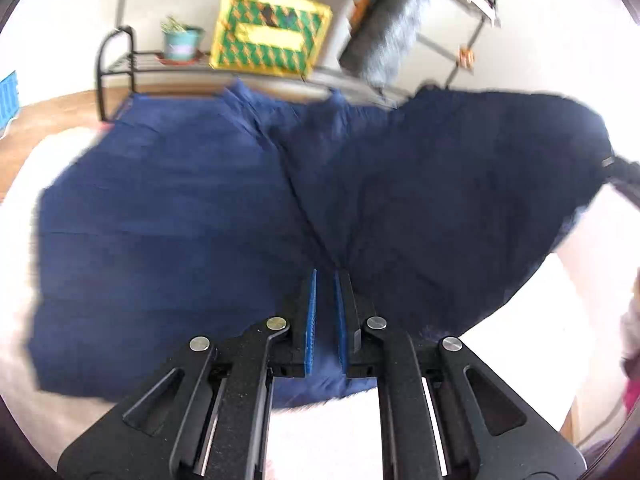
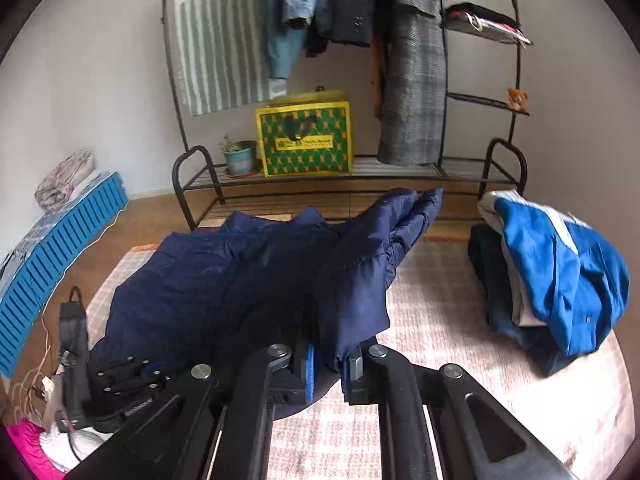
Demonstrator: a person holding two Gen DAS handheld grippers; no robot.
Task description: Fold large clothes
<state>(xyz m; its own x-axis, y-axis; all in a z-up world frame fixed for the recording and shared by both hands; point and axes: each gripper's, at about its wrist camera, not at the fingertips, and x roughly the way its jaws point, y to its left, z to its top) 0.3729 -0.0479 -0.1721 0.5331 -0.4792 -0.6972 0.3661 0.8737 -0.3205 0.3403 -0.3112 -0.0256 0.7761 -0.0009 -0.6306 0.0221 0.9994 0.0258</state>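
A large navy padded jacket (image 1: 180, 216) lies spread on a pale checked mat (image 2: 432, 320); it also shows in the right wrist view (image 2: 224, 280). My left gripper (image 1: 326, 280) is shut on the jacket's near edge, with cloth between its blue pads (image 1: 311, 316). My right gripper (image 2: 330, 354) is shut on a fold of the jacket near a sleeve (image 2: 384, 240) and holds it raised. The left gripper also shows at the lower left of the right wrist view (image 2: 120, 380).
A pile of blue and white clothes (image 2: 556, 272) lies on the mat at right. A black metal rack (image 2: 192, 176) stands behind with a yellow-green bag (image 2: 306, 136), a potted plant (image 2: 240, 156) and hanging clothes (image 2: 412, 68). A blue slatted crate (image 2: 52, 248) is at left.
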